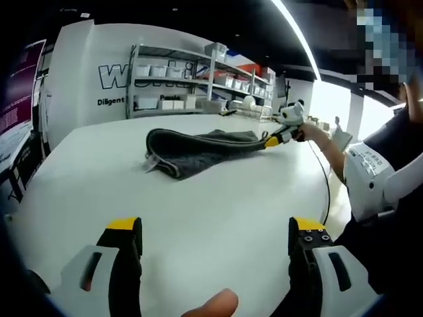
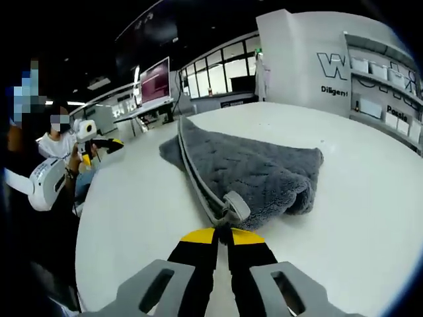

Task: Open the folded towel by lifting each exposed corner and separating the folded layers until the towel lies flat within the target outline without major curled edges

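In the left gripper view we see the towel [image 1: 198, 150] lying on the table [image 1: 198, 218], well ahead of the left gripper [image 1: 215, 244], whose 2 jaws stand wide apart above bare tabletop. The right gripper [image 1: 274, 139] comes in from the right and meets the towel's right end. Shelves [image 1: 198, 82] stand behind the table. In the right gripper view, the right gripper [image 2: 223, 239] has its jaws together on the towel's [image 2: 258, 173] near edge, while the left gripper [image 2: 99, 145] sits far left, beyond the table's [image 2: 132, 218] edge.

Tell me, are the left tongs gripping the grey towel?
No, the left tongs stand open above bare table, well apart from the grey towel.
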Demonstrator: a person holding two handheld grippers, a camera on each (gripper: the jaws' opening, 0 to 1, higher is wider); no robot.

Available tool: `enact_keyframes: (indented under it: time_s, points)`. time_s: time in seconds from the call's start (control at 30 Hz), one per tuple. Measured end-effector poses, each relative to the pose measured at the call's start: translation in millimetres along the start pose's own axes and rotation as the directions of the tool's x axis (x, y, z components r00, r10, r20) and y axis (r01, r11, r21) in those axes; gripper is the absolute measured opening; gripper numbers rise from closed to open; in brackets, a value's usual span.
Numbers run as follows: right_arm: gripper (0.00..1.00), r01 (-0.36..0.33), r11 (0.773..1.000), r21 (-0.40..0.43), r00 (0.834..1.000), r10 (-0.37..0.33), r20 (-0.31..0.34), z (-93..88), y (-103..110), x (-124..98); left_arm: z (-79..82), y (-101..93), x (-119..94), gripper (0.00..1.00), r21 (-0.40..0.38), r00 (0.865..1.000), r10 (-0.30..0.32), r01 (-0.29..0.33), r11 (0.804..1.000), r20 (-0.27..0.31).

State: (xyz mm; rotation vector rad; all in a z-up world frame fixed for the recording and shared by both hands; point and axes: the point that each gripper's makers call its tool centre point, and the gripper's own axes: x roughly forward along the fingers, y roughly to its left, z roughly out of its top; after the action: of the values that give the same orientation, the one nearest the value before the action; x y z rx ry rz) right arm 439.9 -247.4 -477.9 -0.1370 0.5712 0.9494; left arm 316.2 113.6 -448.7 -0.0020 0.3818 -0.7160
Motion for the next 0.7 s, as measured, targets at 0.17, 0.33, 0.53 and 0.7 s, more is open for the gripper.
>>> enact_keyframes:
  time_s: [0.17, 0.33, 0.53, 0.7]
  points:
    - [0.03, 0.000, 1.000, -0.010, 1.000, 0.000, -0.015, -3.8, -0.2, 2.8, 12.7, 22.5, -0.2, 0.91, -0.011, 0.997, 0.046, -0.046, 0.999, 0.055]
    - [0.03, -0.006, 1.000, -0.017, 1.000, 0.005, -0.029, -7.4, -1.3, 4.7, 26.0, 54.2, 3.4, 0.93, 0.019, 0.993, 0.111, -0.112, 0.993, 0.043]
    - [0.03, -0.009, 1.000, -0.026, 0.999, 0.008, -0.037, -10.1, -2.3, 5.5, 52.3, 74.1, 22.8, 0.93, 0.064, 0.993, 0.105, -0.108, 0.992, 0.044]
    - [0.03, -0.012, 1.000, -0.018, 1.000, 0.012, -0.027, -10.0, -2.1, 6.5, 64.8, 79.7, 49.7, 0.93, 0.087, 0.998, -0.012, 0.007, 0.996, 0.061]
